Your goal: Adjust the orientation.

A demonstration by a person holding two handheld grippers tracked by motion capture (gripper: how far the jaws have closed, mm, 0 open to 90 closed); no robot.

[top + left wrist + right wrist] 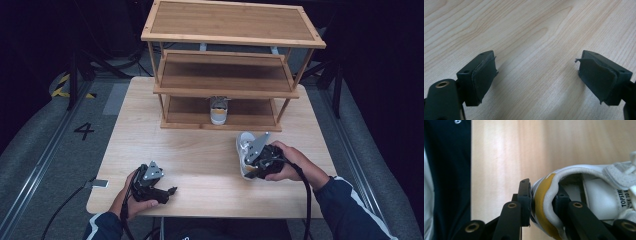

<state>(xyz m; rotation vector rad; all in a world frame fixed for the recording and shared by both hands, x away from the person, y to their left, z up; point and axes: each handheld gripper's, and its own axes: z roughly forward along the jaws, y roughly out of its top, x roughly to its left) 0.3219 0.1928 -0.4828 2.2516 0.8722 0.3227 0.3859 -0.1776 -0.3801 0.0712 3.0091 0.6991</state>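
The right gripper (541,202) pinches the white sneaker's (599,195) heel at lower right, left gripper (536,77) wide open, and next should lift it to the wooden rack (230,122).

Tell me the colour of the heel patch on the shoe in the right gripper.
Mustard yellow on a white shoe; the right gripper view shows it best.

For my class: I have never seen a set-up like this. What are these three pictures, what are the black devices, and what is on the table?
A person sits at a pale wooden table holding a black hand-held claw in each hand. One picture looks down from above; the other two come from cameras riding on each claw. The left claw rests open over bare tabletop. The right claw is shut on the yellow-lined heel of a white sneaker, one jaw outside, one inside. A three-tier wooden shoe rack stands at the back, with a second white sneaker on its bottom shelf.
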